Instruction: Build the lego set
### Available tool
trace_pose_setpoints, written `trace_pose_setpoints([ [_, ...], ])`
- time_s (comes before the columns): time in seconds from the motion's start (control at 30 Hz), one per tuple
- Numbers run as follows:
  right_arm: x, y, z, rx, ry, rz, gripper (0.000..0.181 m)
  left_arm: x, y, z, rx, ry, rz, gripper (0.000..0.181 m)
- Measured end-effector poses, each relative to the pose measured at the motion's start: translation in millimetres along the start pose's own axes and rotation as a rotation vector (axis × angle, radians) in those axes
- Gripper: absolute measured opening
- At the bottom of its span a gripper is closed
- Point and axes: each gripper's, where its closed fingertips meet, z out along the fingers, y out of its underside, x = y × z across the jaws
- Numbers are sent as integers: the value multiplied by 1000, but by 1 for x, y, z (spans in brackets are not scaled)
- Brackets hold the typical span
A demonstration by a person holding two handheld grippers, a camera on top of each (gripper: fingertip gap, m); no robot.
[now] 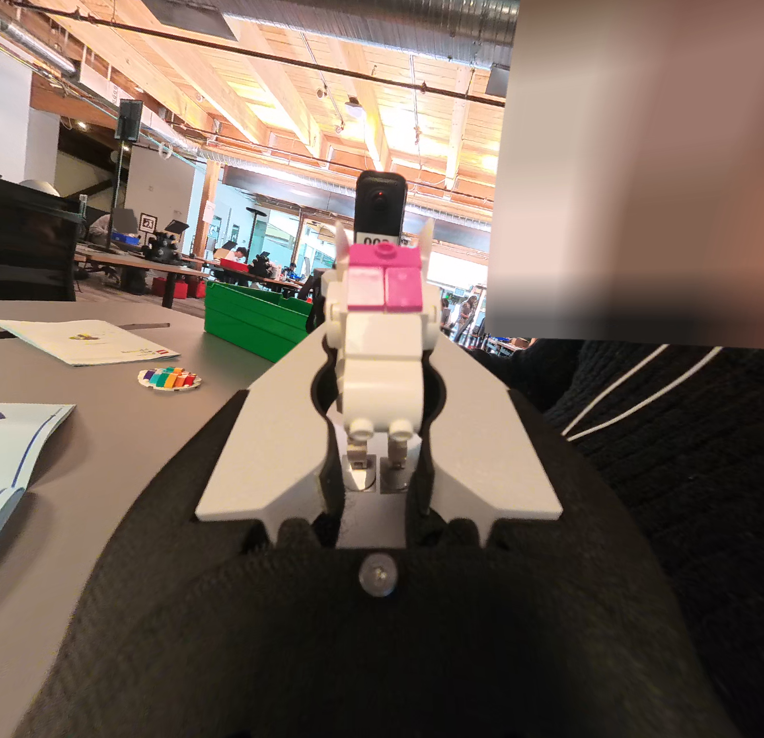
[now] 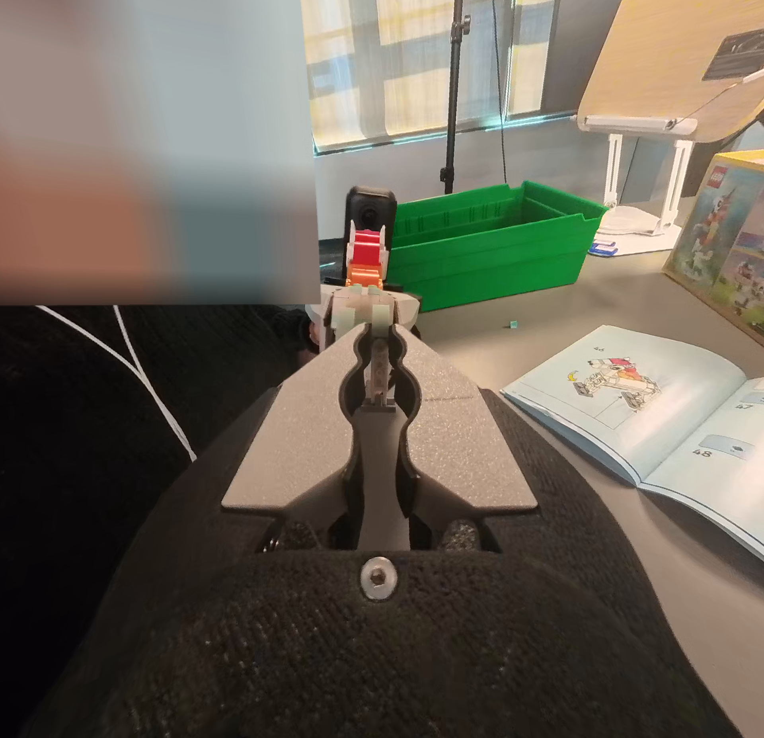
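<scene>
White and pink bricks made up the lego model point(image 1: 382, 337), which we held in the air above the grey table point(image 1: 124, 408), between both tools.

Left gripper point(image 1: 382, 346): fingers part-closed around the model's white body, gripping it at the sides; two small stub legs pointed back toward the camera.

Right gripper point(image 2: 378, 337): fingers nearly together, pinching a thin pale part at the model's other end; red and orange bricks showed beyond the tips.

Also noted: a round rainbow-striped subassembly point(image 1: 169, 377) lying on the table, apart from the model; an open instruction booklet point(image 2: 645, 420) to our right; a green bin point(image 2: 492, 246) behind; the set's box point(image 2: 727, 242) at the far right; one tiny teal piece point(image 2: 513, 324) loose near the bin.

Handling advice, as we judged it: the model was bridged by two grips, so any push or twist should run along the stud axis, with the left grip steady and the right doing the small motion. Sideways torque could pop the thin part loose.
</scene>
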Motion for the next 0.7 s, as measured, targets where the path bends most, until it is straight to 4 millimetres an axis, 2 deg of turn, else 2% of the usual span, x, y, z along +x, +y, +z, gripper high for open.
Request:
trace_pose_setpoints([
  [0.5,0,9,-1,-132,-16,-11,6,-2,3,0,-1,-4,-19,37],
  [0.7,-1,10,-1,-135,-37,38,6,0,6,2,-16,9,-28,37],
])
